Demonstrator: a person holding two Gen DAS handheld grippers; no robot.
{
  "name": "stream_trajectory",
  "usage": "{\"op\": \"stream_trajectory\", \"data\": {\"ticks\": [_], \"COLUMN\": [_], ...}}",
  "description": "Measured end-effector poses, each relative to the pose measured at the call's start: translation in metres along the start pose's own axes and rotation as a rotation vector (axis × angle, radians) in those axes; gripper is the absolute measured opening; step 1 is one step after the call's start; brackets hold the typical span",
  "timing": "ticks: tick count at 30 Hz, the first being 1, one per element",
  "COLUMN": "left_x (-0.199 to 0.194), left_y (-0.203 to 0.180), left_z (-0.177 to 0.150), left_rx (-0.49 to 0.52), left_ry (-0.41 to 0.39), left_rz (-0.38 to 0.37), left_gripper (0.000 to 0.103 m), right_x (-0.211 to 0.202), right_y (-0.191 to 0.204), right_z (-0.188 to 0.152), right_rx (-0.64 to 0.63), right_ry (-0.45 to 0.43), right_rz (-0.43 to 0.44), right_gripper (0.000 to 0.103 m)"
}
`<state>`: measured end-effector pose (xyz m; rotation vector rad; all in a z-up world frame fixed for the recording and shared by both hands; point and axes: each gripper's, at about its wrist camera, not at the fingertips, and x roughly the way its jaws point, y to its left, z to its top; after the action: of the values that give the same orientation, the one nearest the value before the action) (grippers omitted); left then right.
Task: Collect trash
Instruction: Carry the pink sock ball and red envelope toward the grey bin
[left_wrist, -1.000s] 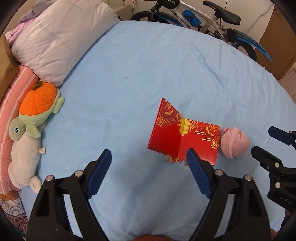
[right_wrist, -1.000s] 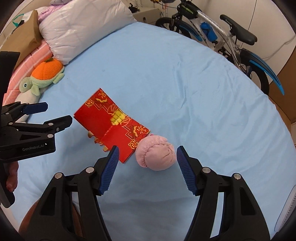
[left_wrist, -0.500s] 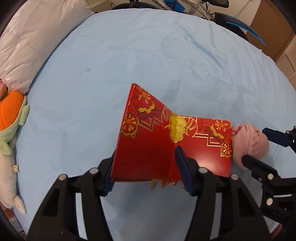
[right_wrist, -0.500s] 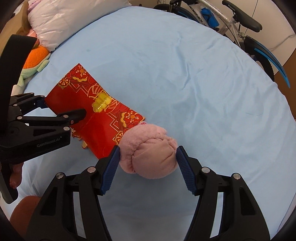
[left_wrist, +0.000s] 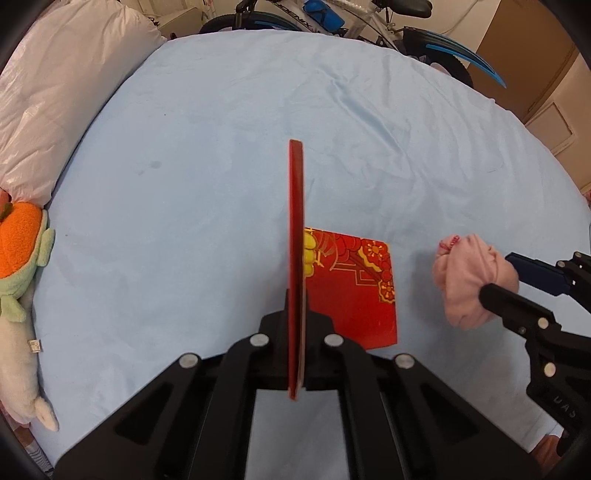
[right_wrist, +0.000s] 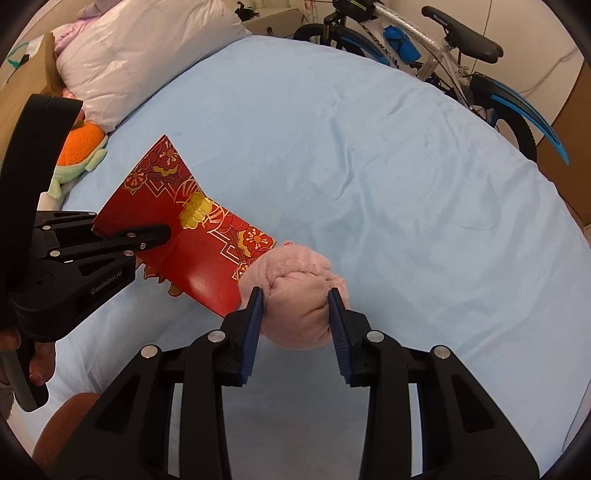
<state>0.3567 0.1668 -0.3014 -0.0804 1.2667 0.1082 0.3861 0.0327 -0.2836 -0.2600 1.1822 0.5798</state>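
Already the left gripper (left_wrist: 295, 347) pinches the red card (left_wrist: 351, 288) thinly, so it may slip, while the right gripper (right_wrist: 295, 317) squeezes the pink ball (right_wrist: 295, 295).

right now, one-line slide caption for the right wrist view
Right gripper closing on the pink sock ball while the left gripper pinches the red envelope on the blue sheet.

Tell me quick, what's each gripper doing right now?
Left gripper: closed on the red card.
Right gripper: closed on the pink fabric ball.
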Motion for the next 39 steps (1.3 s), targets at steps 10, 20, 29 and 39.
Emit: {"op": "stream_trajectory", "data": {"ticks": [10, 20, 29, 39], "left_x": [-0.078, -0.168, -0.233, -0.291], "left_y": [-0.047, -0.141, -0.259, -0.417], "left_z": [0.028, 0.047, 0.065, 0.077], "left_rx": [0.081, 0.237, 0.444, 0.715], "left_ry": [-0.083, -0.165, -0.222, -0.295], "left_rz": [0.011, -0.035, -0.133, -0.287], "left_gripper": [0.002, 0.002, 0.002, 0.002], "right_x": [-0.094, -0.208, -0.324, -0.440], "right_y": [-0.050, -0.115, -0.201, -0.298], "right_z": [-0.007, -0.028, -0.078, -0.173], "right_rx": [0.106, 0.233, 0.424, 0.720], "right_ry": [-0.092, -0.199, -0.288, -0.380], "right_rz": [-0.013, -0.084, -0.202, -0.401], "right_gripper": [0.033, 0.033, 0.033, 0.033]}}
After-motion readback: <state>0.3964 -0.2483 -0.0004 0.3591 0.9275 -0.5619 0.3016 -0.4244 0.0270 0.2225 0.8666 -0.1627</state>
